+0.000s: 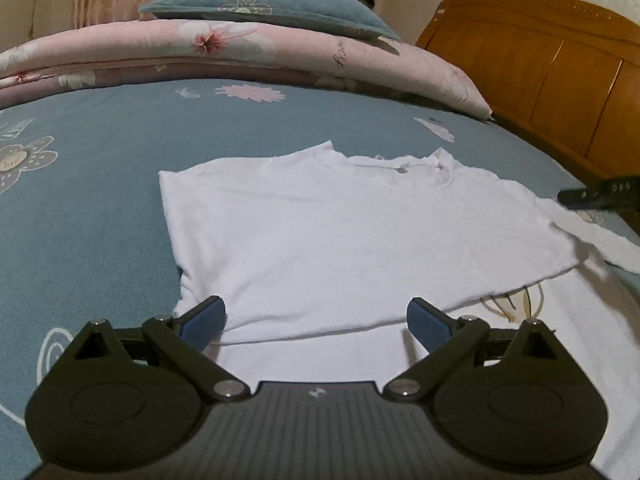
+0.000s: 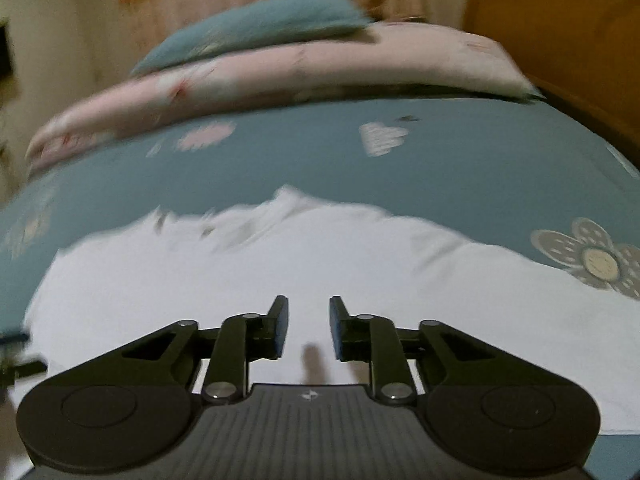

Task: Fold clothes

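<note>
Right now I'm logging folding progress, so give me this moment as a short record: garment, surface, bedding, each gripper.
garment: white shirt, partly folded, one flap laid over its body
surface: blue flowered bedsheet
bedding: pink quilt at the far side, blue pillow on top
left gripper: open above the shirt's near edge, nothing between the jaws
right gripper: jaws apart, empty, over the shirt

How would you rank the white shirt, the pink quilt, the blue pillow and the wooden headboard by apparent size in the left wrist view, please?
1. White shirt, largest, though nearest the camera.
2. Pink quilt and wooden headboard: too alike to rank, both cut off at the frame edge.
3. Blue pillow, smallest.
</note>
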